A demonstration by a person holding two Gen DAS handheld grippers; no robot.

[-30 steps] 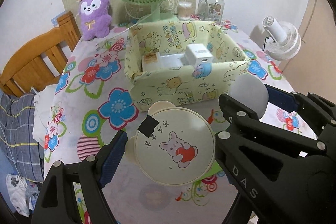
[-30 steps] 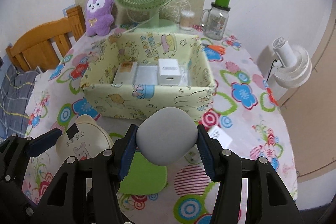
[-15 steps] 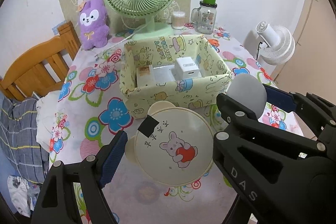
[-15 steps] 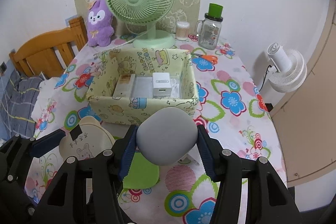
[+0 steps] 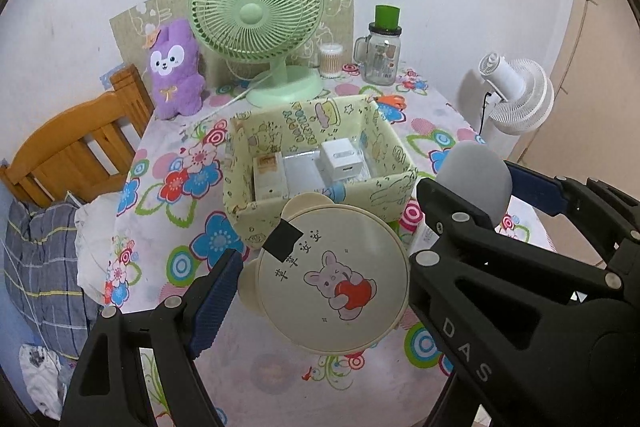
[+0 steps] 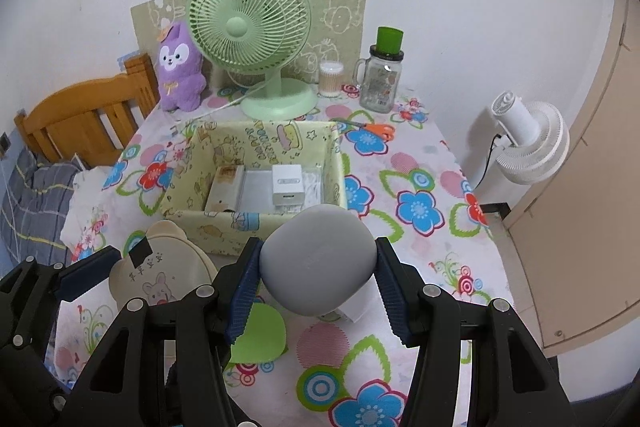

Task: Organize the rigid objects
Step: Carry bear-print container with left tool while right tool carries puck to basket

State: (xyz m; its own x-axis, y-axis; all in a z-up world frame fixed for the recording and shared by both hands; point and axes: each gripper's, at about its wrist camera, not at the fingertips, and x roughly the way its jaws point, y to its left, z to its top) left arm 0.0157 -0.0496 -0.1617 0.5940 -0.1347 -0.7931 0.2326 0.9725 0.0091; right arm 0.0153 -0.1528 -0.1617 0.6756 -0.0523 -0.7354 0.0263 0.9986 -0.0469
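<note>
Leftmost, a wooden chair (image 5: 76, 147) stands at the table edge, with a purple plush toy (image 5: 175, 69) upright behind it against the wall. Next, the left gripper (image 5: 324, 283) holds a cream round lid (image 5: 332, 283) with two ear-shaped tabs and a rabbit print; its blue pads (image 5: 216, 301) stand wide apart and press on the lid's opposite edges. The lid is raised clear of the floral tablecloth (image 5: 176, 227), just in front of the near wall of the yellow storage box (image 5: 320, 167).

Centrally, the box sits on the table and contains a flat tan package at left, a clear flat case in the middle and a white cube-shaped box (image 6: 287, 183) at right. A green desk fan (image 6: 250, 39) stands behind it.

Further right, the right gripper (image 6: 318, 275) is closed partway on a grey rounded object (image 6: 318, 263), both pads in contact with its sides. The object is held above the cloth, just in front of the storage box's near right corner. A green flat piece (image 6: 260, 337) lies on the cloth below it.

Behind, a glass jar (image 6: 380, 79) with a green cap stands near orange-handled scissors (image 6: 378, 129). At far right, a white floor fan (image 6: 528, 143) stands beside the table.
</note>
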